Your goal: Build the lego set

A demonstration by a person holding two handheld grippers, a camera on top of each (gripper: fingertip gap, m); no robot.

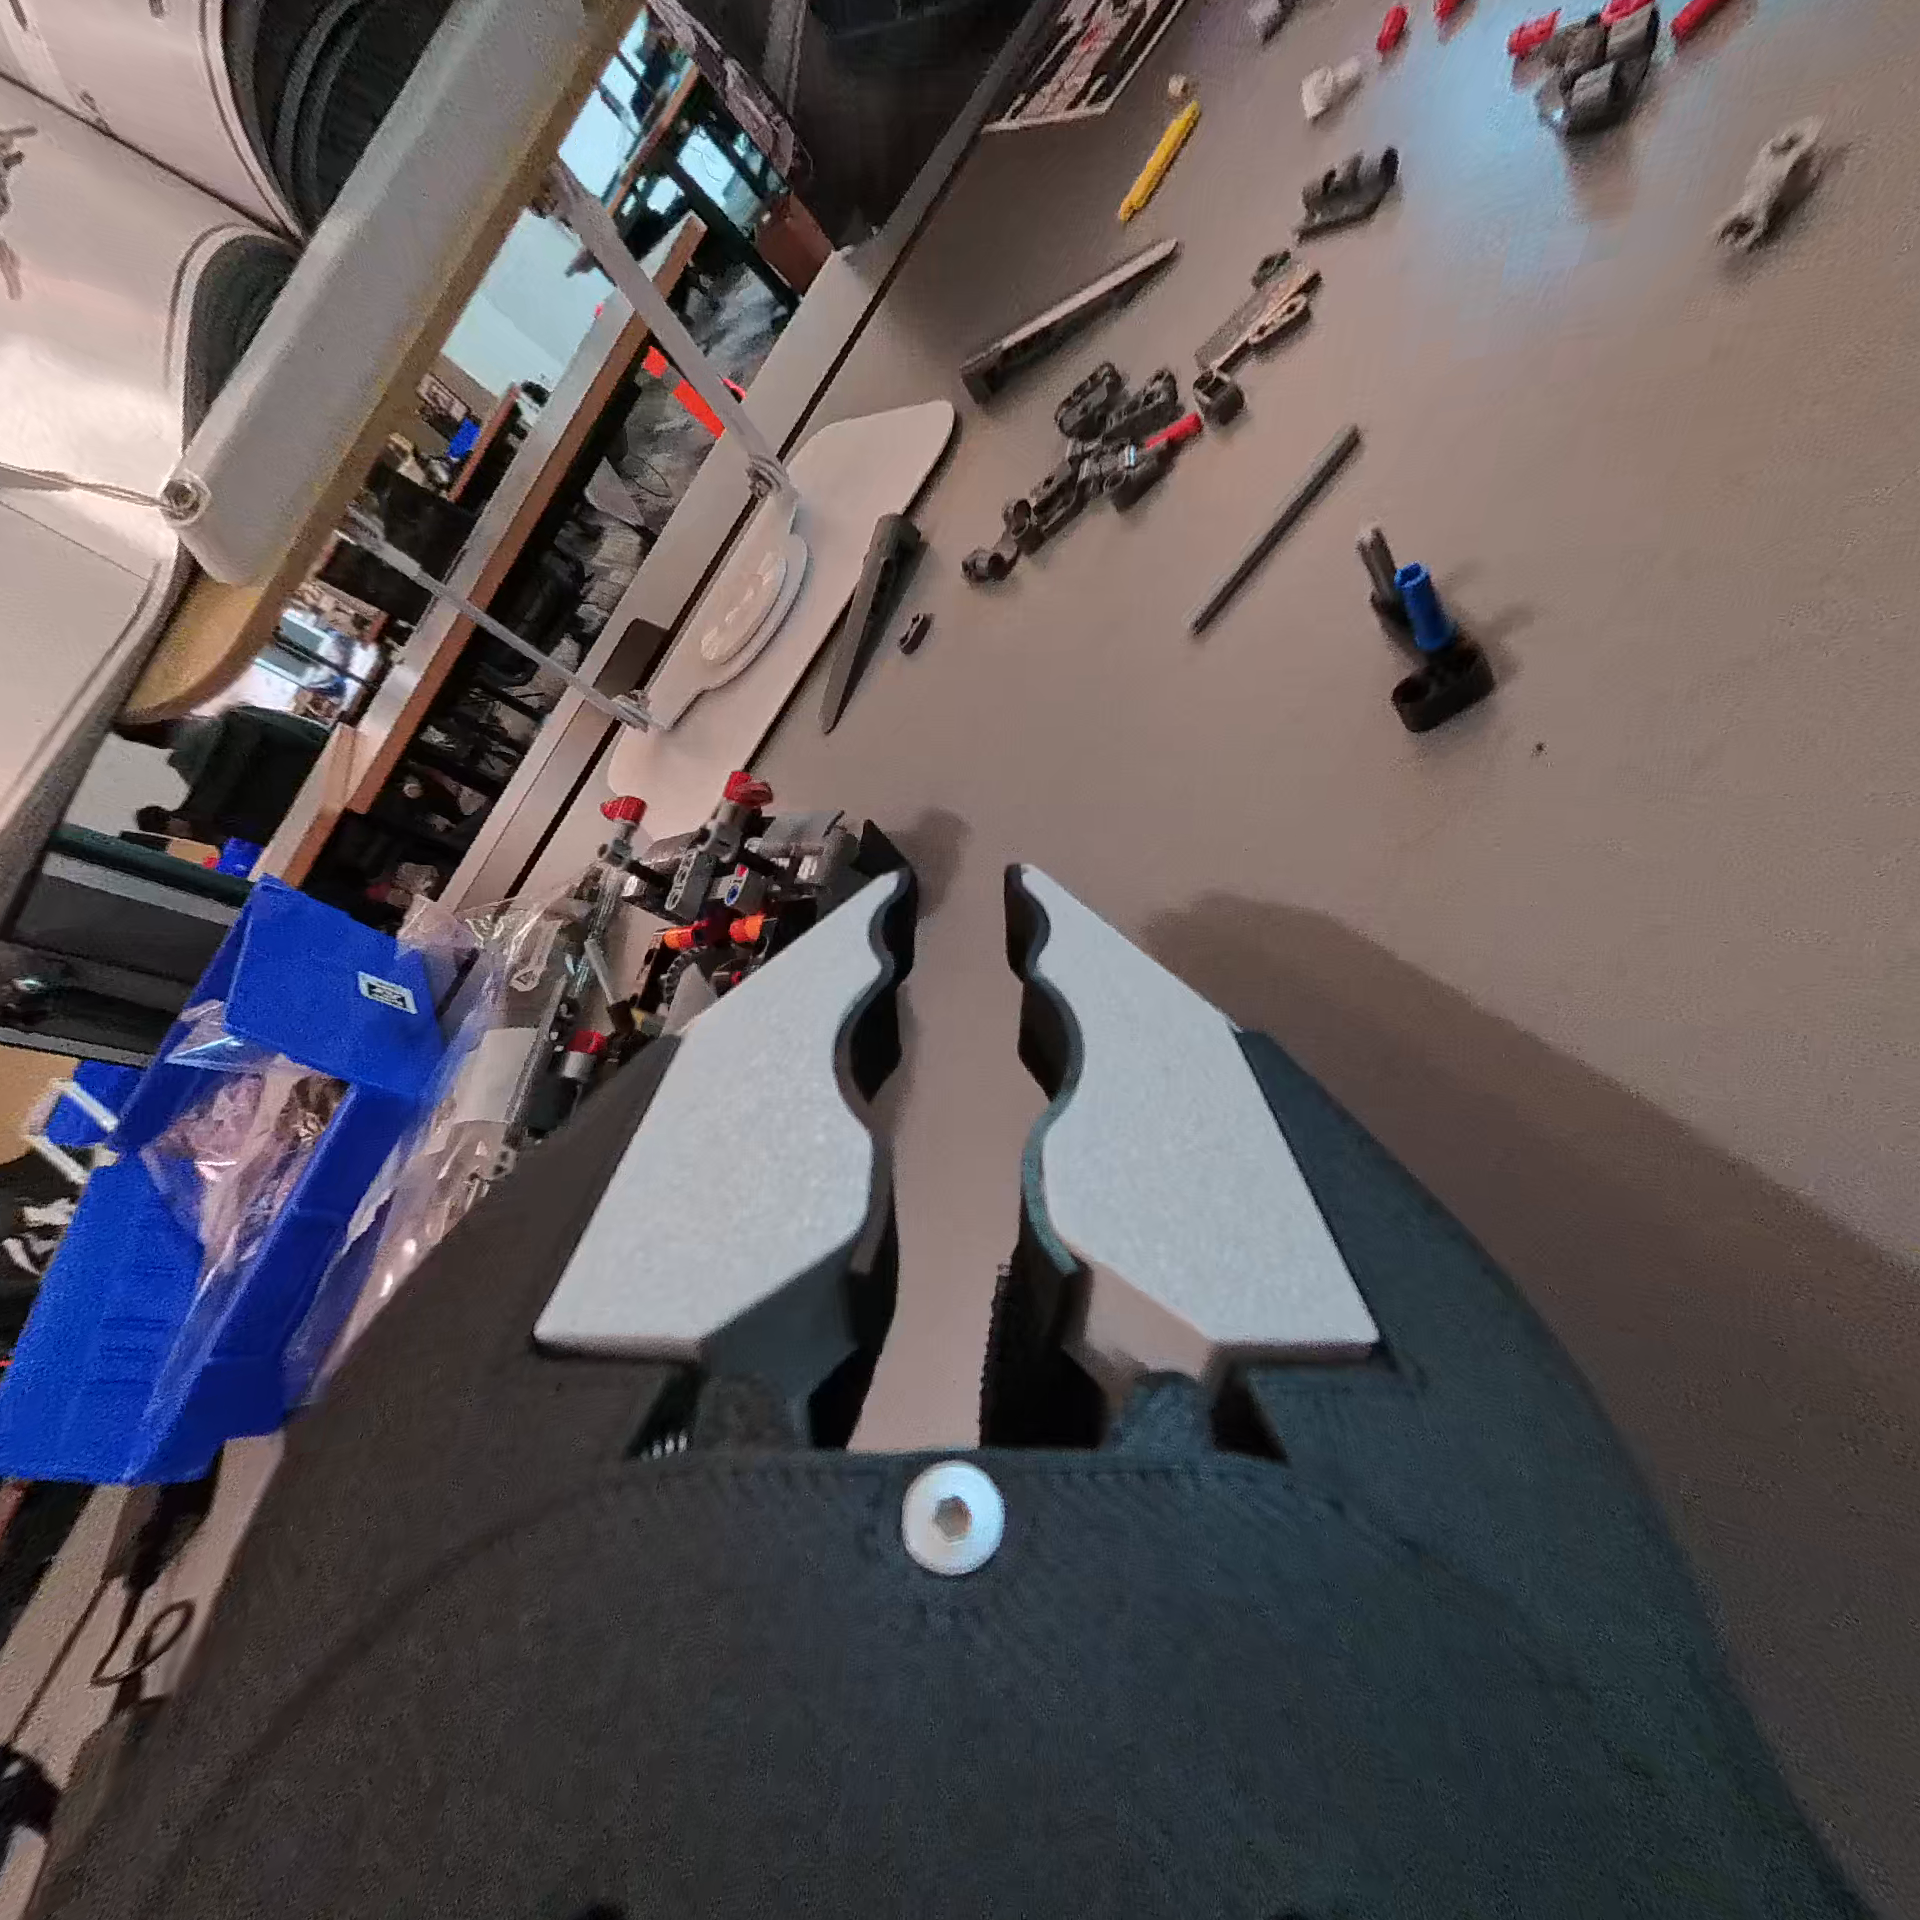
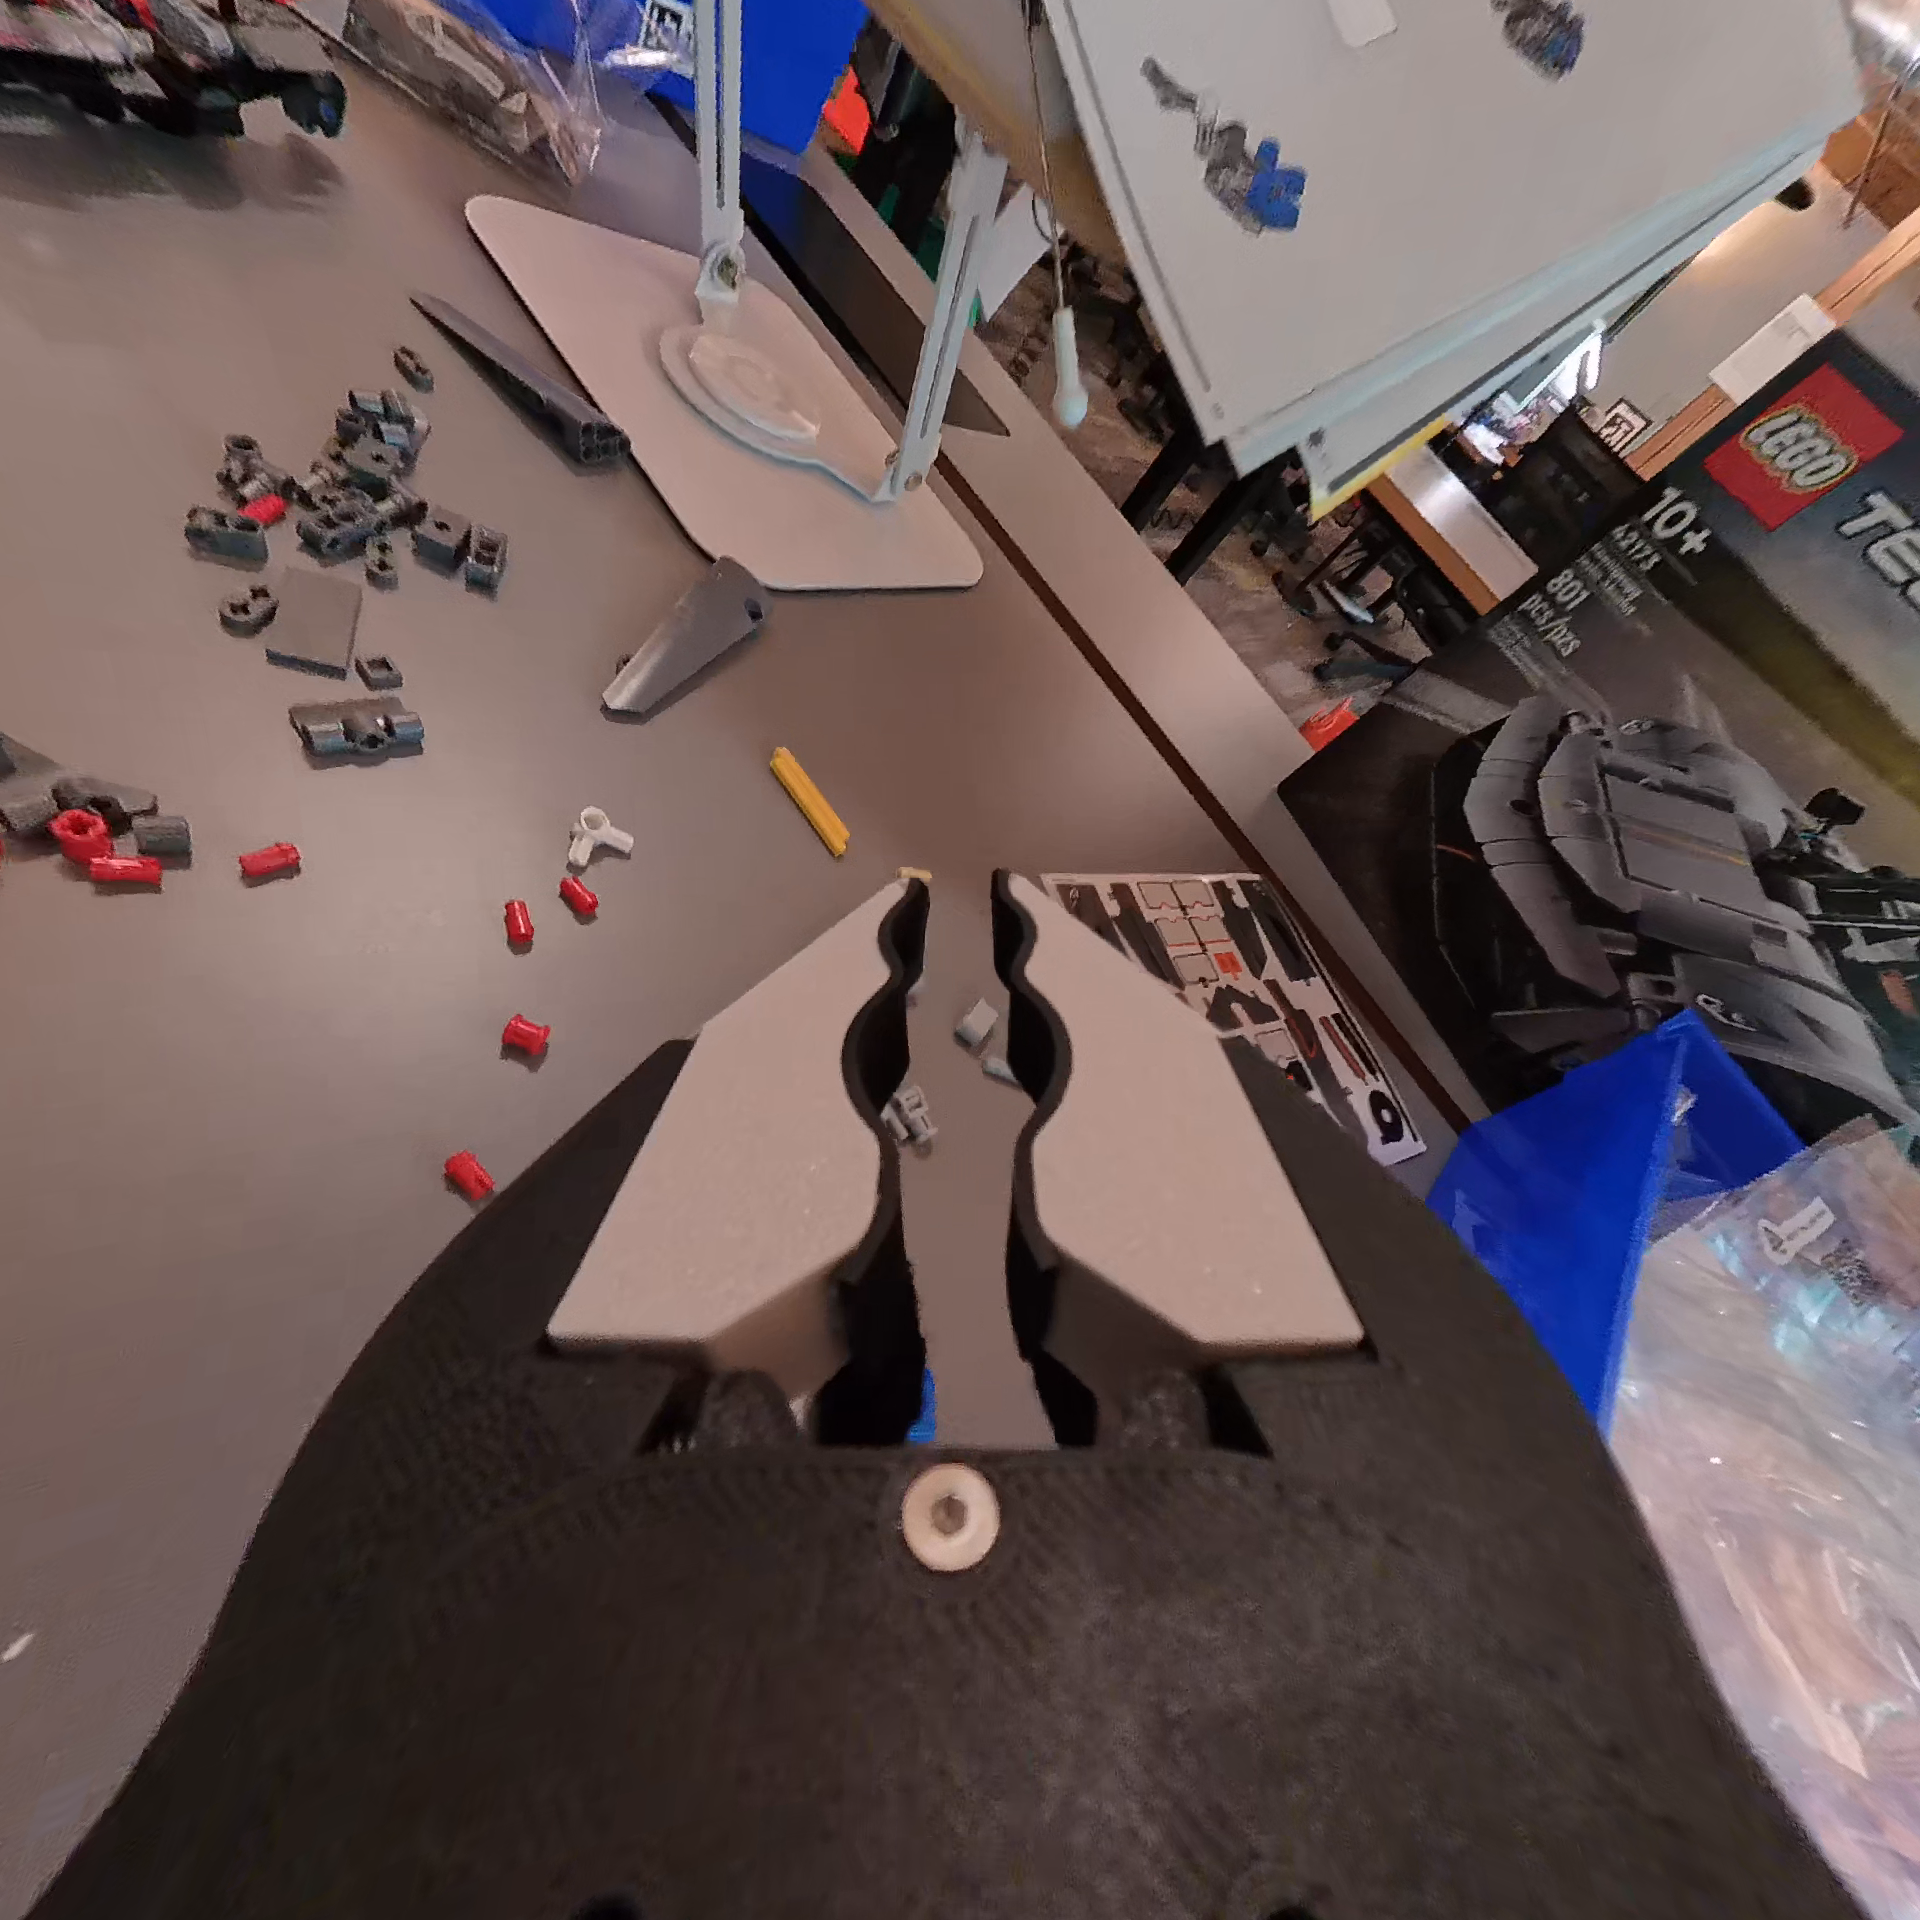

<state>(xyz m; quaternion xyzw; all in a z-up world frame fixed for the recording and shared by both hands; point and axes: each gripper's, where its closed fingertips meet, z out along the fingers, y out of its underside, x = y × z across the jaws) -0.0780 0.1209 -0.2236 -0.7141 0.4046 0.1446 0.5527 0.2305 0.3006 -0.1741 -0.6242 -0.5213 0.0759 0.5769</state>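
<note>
My left gripper (image 1: 958,883) is open and empty above the brown table (image 1: 1351,883); bare table shows between its fingers. A partly built dark brick model with red and orange parts (image 1: 727,894) stands just left of its left fingertip. My right gripper (image 2: 961,883) is open with nothing pressed between its pads. Small grey pieces (image 2: 977,1023) lie on the table, seen through its gap. A tiny tan piece (image 2: 914,876) shows at the tip of its left finger; I cannot tell whether it touches the finger. A yellow axle (image 2: 809,801) lies just beyond.
Loose dark pieces (image 2: 353,499), red pins (image 2: 517,922), a white connector (image 2: 597,836) and a grey wedge panel (image 2: 686,649) lie left. A sticker sheet (image 2: 1236,997), blue bin (image 2: 1579,1174), plastic bag (image 2: 1787,1403) and set box (image 2: 1662,779) are right. A lamp base (image 2: 727,416) stands behind. My hands' fingertips stand some 35 cm from each other. My right gripper is the nearer one to the yellow axle (image 2: 809,801): about 12 cm, against 30 cm. It turns up in the left wrist view (image 1: 1163,153) as well.
</note>
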